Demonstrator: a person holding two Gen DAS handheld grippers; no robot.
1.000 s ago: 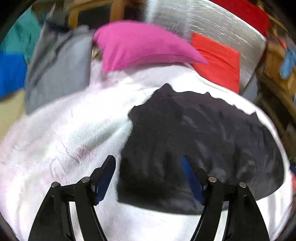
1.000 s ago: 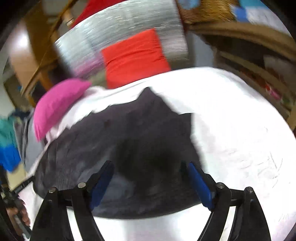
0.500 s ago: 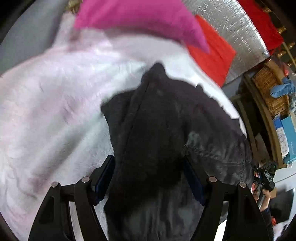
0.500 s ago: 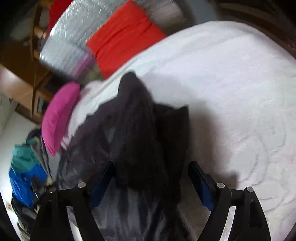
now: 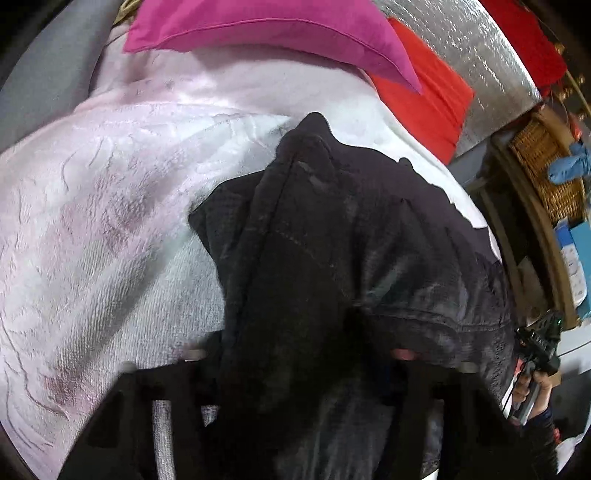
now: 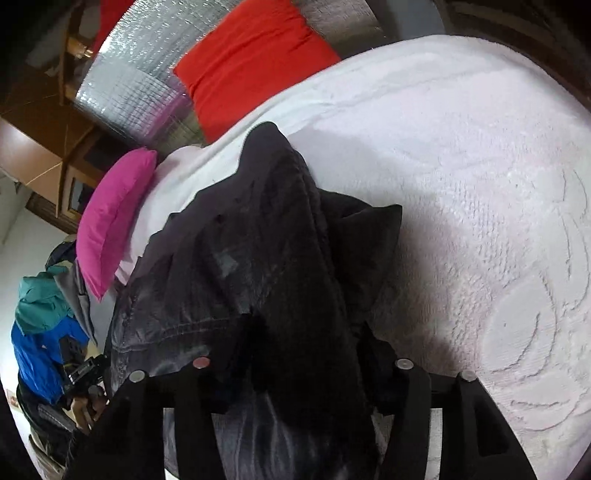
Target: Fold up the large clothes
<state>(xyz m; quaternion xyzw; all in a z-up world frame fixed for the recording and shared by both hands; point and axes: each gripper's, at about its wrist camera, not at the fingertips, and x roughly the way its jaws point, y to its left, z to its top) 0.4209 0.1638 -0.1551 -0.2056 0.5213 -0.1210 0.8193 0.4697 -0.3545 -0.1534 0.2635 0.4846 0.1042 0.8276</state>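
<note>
Bunched black fabric garment (image 5: 332,258) lies on the white textured blanket (image 5: 92,240); left gripper (image 5: 295,369) and right gripper (image 6: 299,365) have just been closing on its near folds (pads hidden). Both should lift evenly, keeping the edge taut.

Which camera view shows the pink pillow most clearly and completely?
The left wrist view: the pink pillow lies large and sharp across the top, above the white blanket. In the right wrist view the pillow is smaller, off at the left edge.
</note>
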